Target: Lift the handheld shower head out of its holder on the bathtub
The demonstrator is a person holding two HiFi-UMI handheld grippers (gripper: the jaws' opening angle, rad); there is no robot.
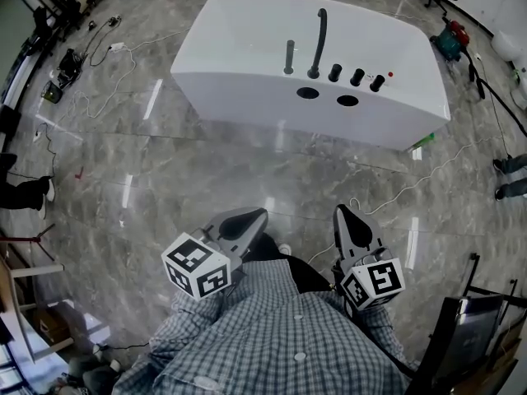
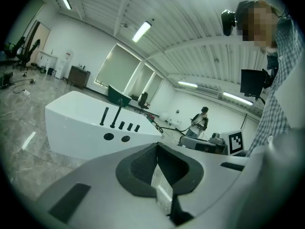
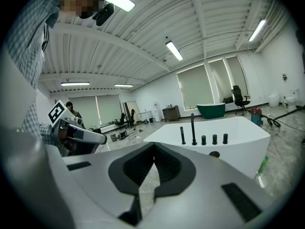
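The white bathtub (image 1: 247, 72) stands on the marble floor a good way ahead of me. On its deck a short black handheld shower head (image 1: 290, 57) stands upright in its holder, left of a tall curved black spout (image 1: 318, 41) and three black knobs (image 1: 356, 77). The shower head also shows in the left gripper view (image 2: 103, 116) and in the right gripper view (image 3: 182, 135). Both grippers are held close to my body, far short of the tub. My left gripper (image 1: 251, 216) (image 2: 158, 144) is shut and holds nothing. My right gripper (image 1: 344, 212) (image 3: 154, 145) is shut too, its tips touching.
Cables (image 1: 107, 64) trail over the floor left of the tub, and another cable (image 1: 428, 179) runs at its right. A green bottle (image 1: 422, 141) lies by the tub's right corner. A dark chair (image 1: 461, 327) stands at my lower right. Someone's shoe (image 1: 29, 192) shows at the left edge.
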